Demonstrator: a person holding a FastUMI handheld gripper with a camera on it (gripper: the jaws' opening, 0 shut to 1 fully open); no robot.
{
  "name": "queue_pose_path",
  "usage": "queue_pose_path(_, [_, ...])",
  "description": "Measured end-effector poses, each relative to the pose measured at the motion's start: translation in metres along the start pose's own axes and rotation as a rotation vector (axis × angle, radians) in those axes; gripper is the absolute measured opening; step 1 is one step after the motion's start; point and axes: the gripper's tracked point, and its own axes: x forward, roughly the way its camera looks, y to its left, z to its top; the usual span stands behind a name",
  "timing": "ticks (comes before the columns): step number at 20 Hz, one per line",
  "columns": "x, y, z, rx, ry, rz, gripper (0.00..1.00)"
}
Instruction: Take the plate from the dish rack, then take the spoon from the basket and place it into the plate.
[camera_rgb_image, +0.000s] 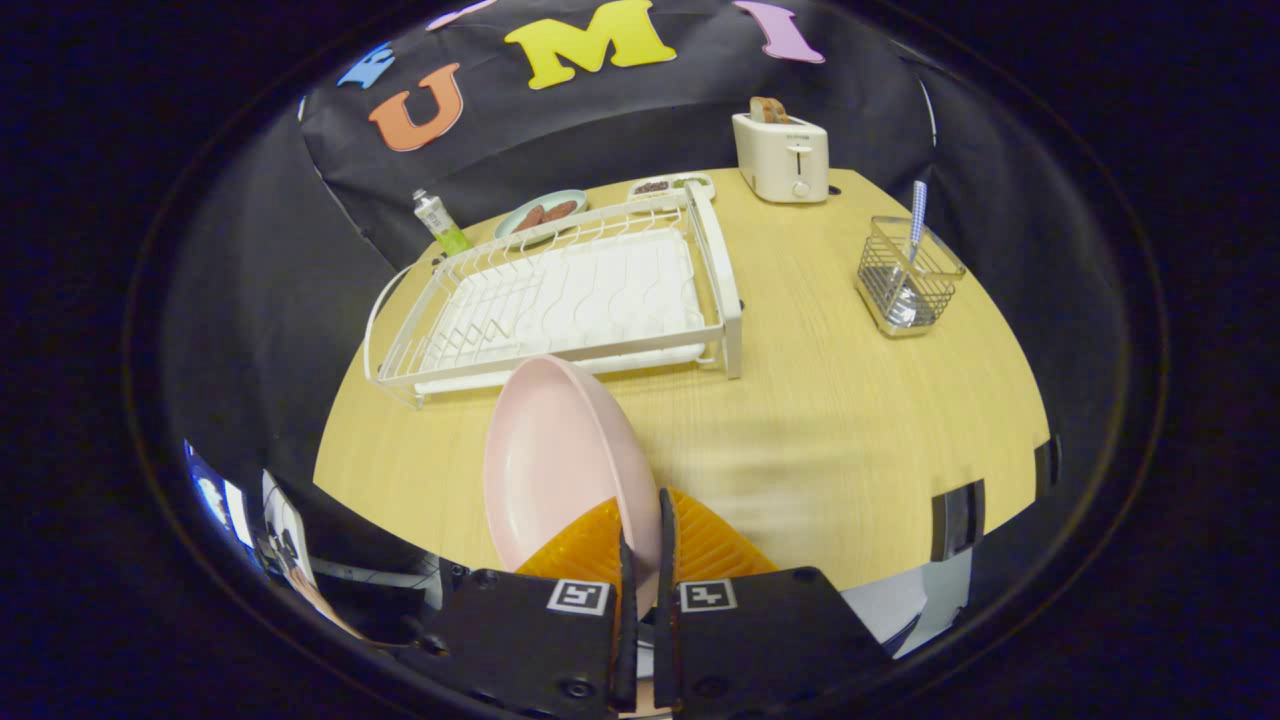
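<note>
You are gripping pink plate (560, 460) by its rim, gripper (640, 545) fingers pinching it on edge, clear of dish rack (560, 300), above table (850, 420). Plate needing setting down. Spoon (915, 235) waiting in basket (908, 275).
</note>
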Motion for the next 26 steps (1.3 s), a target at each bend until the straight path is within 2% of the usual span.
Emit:
queue_pose_path(3, [0.015, -0.003, -0.004, 0.034, 0.005, 0.048, 0.13])
queue_pose_path(12, [0.046, -0.019, -0.01, 0.065, 0.034, 0.12, 0.19])
queue_pose_path(17, [0.049, -0.02, -0.016, 0.026, 0.037, 0.12, 0.23])
queue_pose_path(21, [0.049, -0.032, -0.01, -0.015, -0.016, 0.044, 0.29])
queue_pose_path(23, [0.05, -0.036, -0.003, -0.017, -0.053, 0.028, 0.26])
queue_pose_path(24, [0.049, -0.035, -0.001, -0.019, -0.065, 0.042, 0.27])
queue_pose_path(26, [0.045, -0.039, 0.005, -0.017, -0.1, 0.042, 0.46])
